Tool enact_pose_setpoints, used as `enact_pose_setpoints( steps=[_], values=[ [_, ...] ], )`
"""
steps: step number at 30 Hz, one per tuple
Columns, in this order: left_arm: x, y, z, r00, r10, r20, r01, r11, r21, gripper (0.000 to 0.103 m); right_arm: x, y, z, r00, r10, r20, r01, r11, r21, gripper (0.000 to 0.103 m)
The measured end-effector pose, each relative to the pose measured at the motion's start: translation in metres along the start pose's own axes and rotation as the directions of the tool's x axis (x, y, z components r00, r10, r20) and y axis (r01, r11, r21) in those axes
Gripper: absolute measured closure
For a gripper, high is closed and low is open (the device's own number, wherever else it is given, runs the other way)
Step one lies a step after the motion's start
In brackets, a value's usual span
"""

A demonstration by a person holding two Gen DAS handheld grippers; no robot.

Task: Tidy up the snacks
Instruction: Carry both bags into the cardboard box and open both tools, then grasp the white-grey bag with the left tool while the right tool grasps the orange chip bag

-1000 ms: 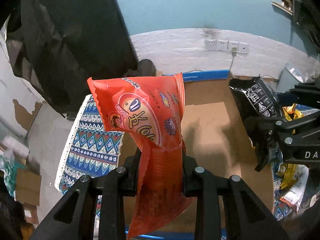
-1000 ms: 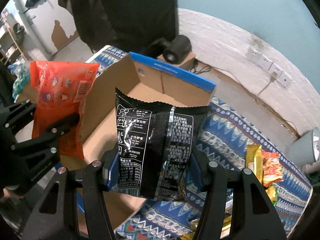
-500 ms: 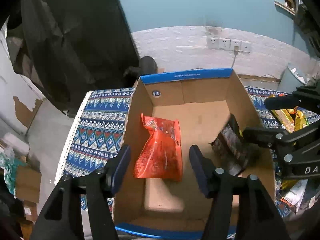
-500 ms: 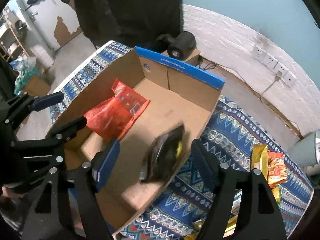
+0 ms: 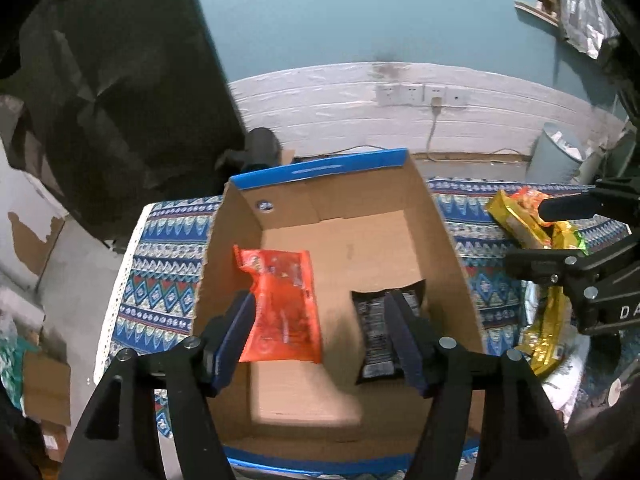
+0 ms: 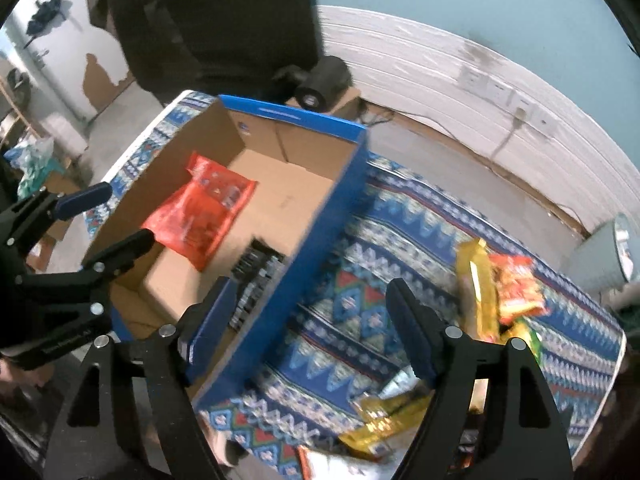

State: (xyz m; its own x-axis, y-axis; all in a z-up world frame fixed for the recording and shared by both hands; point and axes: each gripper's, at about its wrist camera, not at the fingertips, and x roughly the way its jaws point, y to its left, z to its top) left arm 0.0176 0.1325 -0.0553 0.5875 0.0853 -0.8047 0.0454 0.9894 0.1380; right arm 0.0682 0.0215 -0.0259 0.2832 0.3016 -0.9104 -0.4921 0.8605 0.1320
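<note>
A patterned blue tablecloth (image 6: 400,248) covers the table, its near part cut off by the frame edge in both views; on it stands an open cardboard box (image 5: 452,248) with blue outer walls (image 6: 320,236), whose near wall is partly hidden behind the left gripper's arms in the left wrist view. Inside, on the box floor, lie 2 snack packs, apart from each other: an orange snack bag (image 5: 284,304) toward the left wall, flat, its print blurred and unreadable; and a black snack bag (image 5: 380,332) toward the right wall, its right part crossed by a finger in the left view, and in the right wrist view (image 6: 256,276) mostly hidden behind the box wall and motion-blurred. The left gripper (image 5: 320,334) hangs above the box with its jaws spread wide and nothing between them; the right gripper (image 6: 308,328) is likewise spread wide and holds nothing, one finger over the box interior, the other over the cloth, the box's right wall passing between them. To the right of the box, on the cloth, sits a loose pile of gold and orange snack packets (image 6: 492,280); in the left view (image 5: 520,220) the right gripper's body hides part of it, and how many packets it holds cannot be told. A pale bin (image 5: 556,156) stands by the white brick wall, its far side cut off.
</note>
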Motion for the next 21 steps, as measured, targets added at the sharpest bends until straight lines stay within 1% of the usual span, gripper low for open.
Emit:
enact_pose_setpoints(
  steps=[3, 10, 12, 14, 18, 21],
  values=[
    [-0.004, -0.012, 0.002, 1.0, -0.028, 0.003, 0.028, 0.999, 0.02, 0.034, -0.01, -0.016, -0.011, 0.999, -0.035, -0.004, 0.035, 0.999, 0.021, 0.025],
    [-0.008, -0.047, 0.005, 0.998, -0.067, -0.001, 0.067, 0.995, 0.078, 0.032, -0.037, -0.054, -0.04, 0.998, -0.068, 0.005, 0.067, 0.994, 0.088, 0.024],
    [-0.009, -0.056, 0.005, 0.996, -0.087, -0.008, 0.088, 0.992, 0.089, 0.032, -0.045, -0.063, -0.048, 0.997, -0.078, 0.009, 0.077, 0.992, 0.102, 0.023],
    [-0.01, -0.067, 0.005, 0.995, -0.103, -0.015, 0.104, 0.989, 0.106, 0.032, -0.05, -0.071, -0.056, 0.996, -0.092, 0.013, 0.09, 0.989, 0.114, 0.019],
    [-0.012, -0.088, 0.004, 0.994, -0.111, -0.021, 0.113, 0.983, 0.144, 0.032, -0.06, -0.09, -0.074, 0.993, -0.118, 0.014, 0.115, 0.982, 0.147, 0.019],
    [-0.014, -0.106, 0.004, 0.99, -0.136, -0.03, 0.14, 0.975, 0.172, 0.031, -0.063, -0.107, -0.09, 0.992, -0.129, 0.005, 0.126, 0.976, 0.178, 0.019]
  ],
)
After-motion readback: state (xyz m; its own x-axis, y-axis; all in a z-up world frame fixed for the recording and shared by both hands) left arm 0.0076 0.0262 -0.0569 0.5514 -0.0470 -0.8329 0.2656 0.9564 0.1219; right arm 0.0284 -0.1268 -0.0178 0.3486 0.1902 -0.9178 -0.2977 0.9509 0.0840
